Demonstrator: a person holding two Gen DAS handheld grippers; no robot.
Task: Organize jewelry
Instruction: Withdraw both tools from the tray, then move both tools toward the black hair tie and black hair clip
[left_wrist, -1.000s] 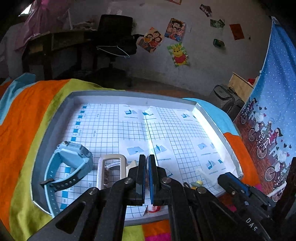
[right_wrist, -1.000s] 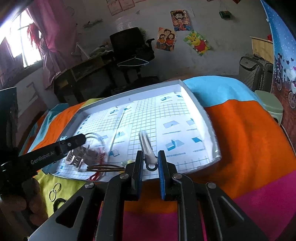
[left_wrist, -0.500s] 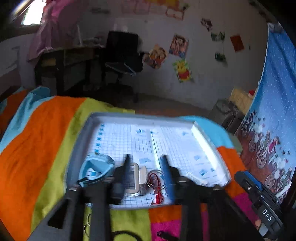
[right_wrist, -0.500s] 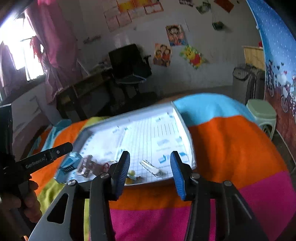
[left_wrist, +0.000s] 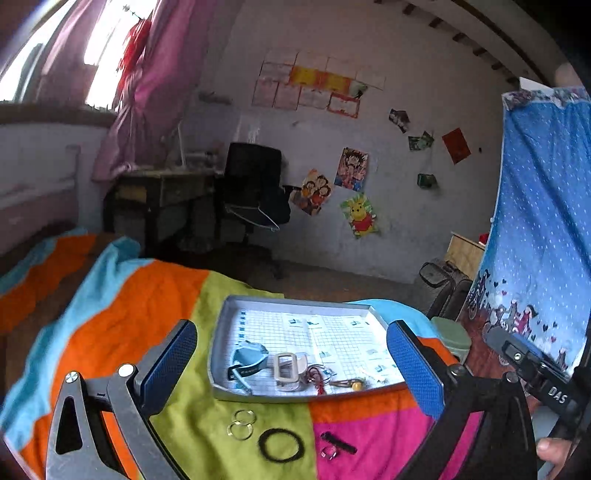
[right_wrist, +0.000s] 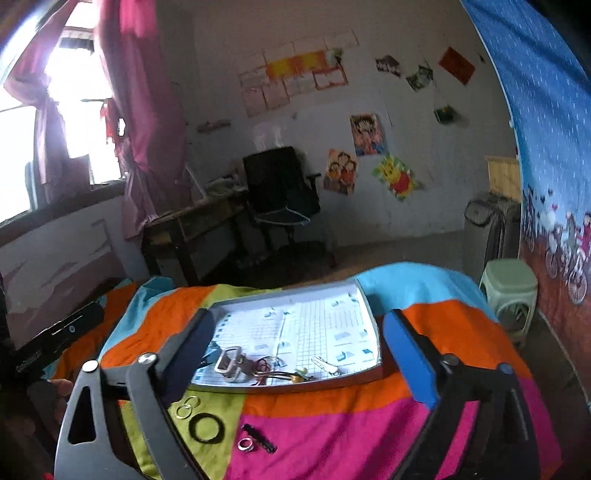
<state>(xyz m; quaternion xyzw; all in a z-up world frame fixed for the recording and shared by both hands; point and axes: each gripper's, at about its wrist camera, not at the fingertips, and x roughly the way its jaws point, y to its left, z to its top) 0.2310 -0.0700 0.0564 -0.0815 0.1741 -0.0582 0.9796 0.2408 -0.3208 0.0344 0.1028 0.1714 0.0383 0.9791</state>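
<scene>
While you've got both grippers pulled back above the bed, each one sits spread wide with nothing between its fingers. In the left wrist view, your left gripper (left_wrist: 291, 354) frames the lower half of the frame, one blue-padded finger at lower left and the other at lower right. Between them, dead centre, sits the grey tray (left_wrist: 218, 373) lined with grid paper, on the striped blanket (left_wrist: 122, 314).

Going left to right along the tray's near edge: the light blue watch (left_wrist: 247, 360) lies at the left, the pale rectangular buckle (left_wrist: 286, 369) just beside it, then a red tangle of cord (left_wrist: 317, 374), then a brownish hair tie with a yellow bead (left_wrist: 351, 384) toward the right.

Below the tray, on the blanket in the bottom centre, lie two gold rings (left_wrist: 242, 424) touching each other, a black ring band (left_wrist: 280, 445) just right of them, then a small silver ring (left_wrist: 328, 452) beside a short black clip (left_wrist: 338, 443).

In the right wrist view, your right gripper (right_wrist: 295, 350) is equally released, fingers at lower left and lower right. The same tray sits centre frame with a silver hair clip (right_wrist: 325, 365) lying flat near its right front corner, well apart from both fingers. The other gripper's black body pokes in at the far left edge.
</scene>
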